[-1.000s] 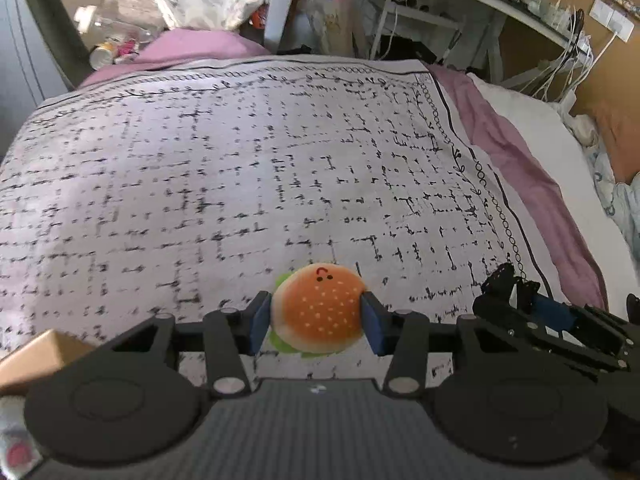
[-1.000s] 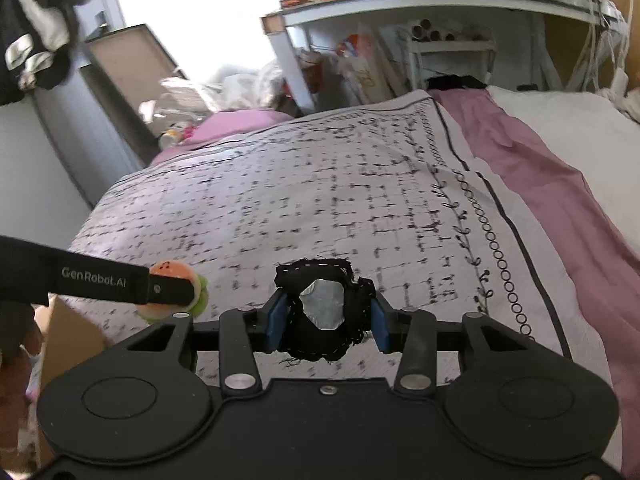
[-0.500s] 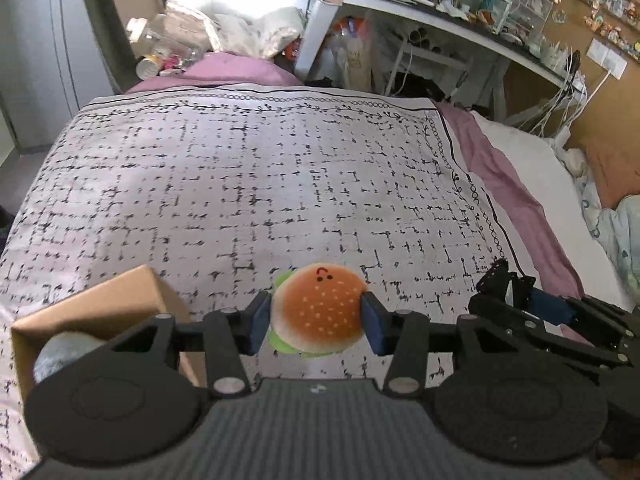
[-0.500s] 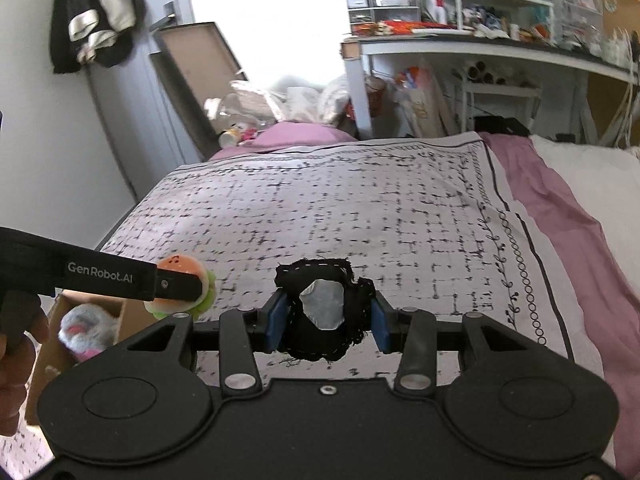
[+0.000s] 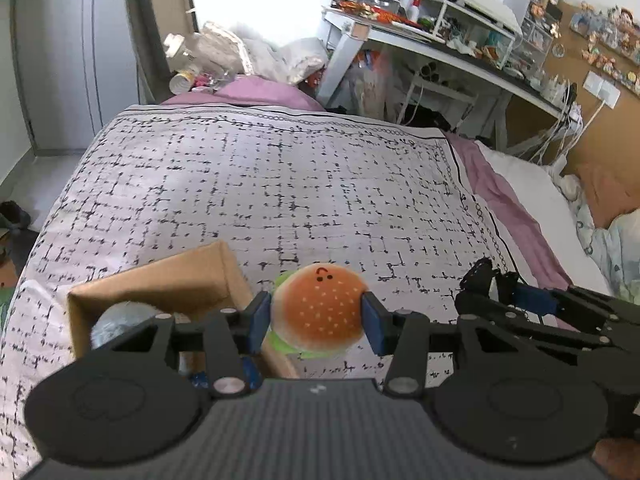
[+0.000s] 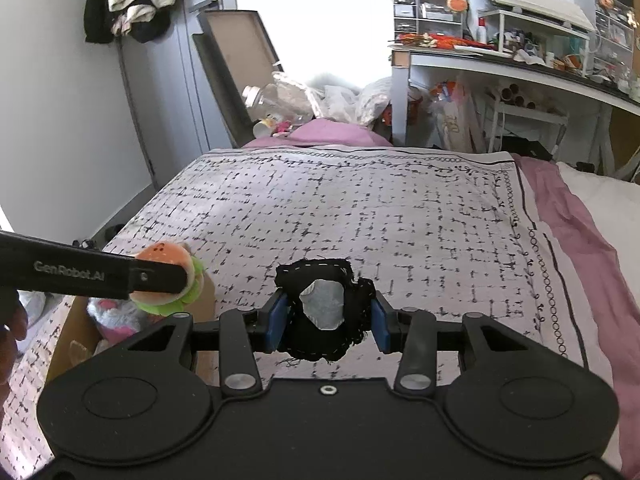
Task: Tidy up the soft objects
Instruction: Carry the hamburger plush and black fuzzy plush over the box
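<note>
My left gripper (image 5: 316, 318) is shut on a burger plush (image 5: 318, 312), orange bun with green trim, held in the air just right of an open cardboard box (image 5: 160, 280) on the bed. In the right wrist view the burger plush (image 6: 168, 280) hangs over the box (image 6: 76, 332), which holds a pink and white plush (image 6: 116, 316). My right gripper (image 6: 328, 320) is shut on a black stitched fabric toy (image 6: 324, 308) with a grey patch, above the patterned cover. The right gripper (image 5: 504, 288) shows at the right of the left wrist view.
The bed carries a white cover with a black grid pattern (image 5: 280, 184) and a purple sheet (image 5: 516, 216) along its right side. A cluttered desk (image 6: 520, 56) and bags stand beyond the bed's far end. A grey round plush (image 5: 120, 320) lies in the box.
Both grippers drew back and rose with their toys still gripped. The cardboard box came into view at lower left, and the burger plush now sits beside and over it.
</note>
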The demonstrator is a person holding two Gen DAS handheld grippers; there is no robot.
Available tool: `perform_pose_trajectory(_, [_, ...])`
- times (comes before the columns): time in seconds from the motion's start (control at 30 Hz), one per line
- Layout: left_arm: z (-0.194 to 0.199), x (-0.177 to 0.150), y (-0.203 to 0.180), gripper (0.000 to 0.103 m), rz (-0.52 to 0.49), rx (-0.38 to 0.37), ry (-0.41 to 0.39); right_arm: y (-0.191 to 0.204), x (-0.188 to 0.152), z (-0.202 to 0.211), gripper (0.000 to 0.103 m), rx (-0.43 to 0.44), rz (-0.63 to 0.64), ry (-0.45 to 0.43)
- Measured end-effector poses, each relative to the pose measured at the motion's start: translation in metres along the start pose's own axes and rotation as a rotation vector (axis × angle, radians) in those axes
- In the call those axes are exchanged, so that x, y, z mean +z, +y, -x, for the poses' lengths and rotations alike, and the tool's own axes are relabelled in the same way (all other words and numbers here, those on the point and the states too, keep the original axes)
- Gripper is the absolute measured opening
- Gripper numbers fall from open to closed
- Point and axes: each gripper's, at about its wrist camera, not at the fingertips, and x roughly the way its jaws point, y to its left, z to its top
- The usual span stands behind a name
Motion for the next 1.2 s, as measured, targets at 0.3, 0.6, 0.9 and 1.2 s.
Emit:
perform_pose_trajectory(0.3, [0.012,-0.021,0.043,0.048,0.069,0.016,-0.022,0.034,-0.008,-0.008,0.042,0.008,0.061,0.036])
perform_pose_trajectory(0.6, [0.021,-0.038,0.082,0.048,0.182,0.007,-0.043,0.068,-0.006,-0.014,0.042,0.024,0.145,0.041])
perform_pose_trajectory(0.9, [0.018,-0.054,0.102,0.052,0.263,-0.109,-0.036,0.099,-0.002,-0.019,0.042,0.035,0.196,0.033])
perform_pose_trajectory(1.2, [0.022,-0.074,0.114,0.076,0.276,-0.144,-0.004,0.118,0.017,-0.029,0.042,0.044,0.237,-0.002])
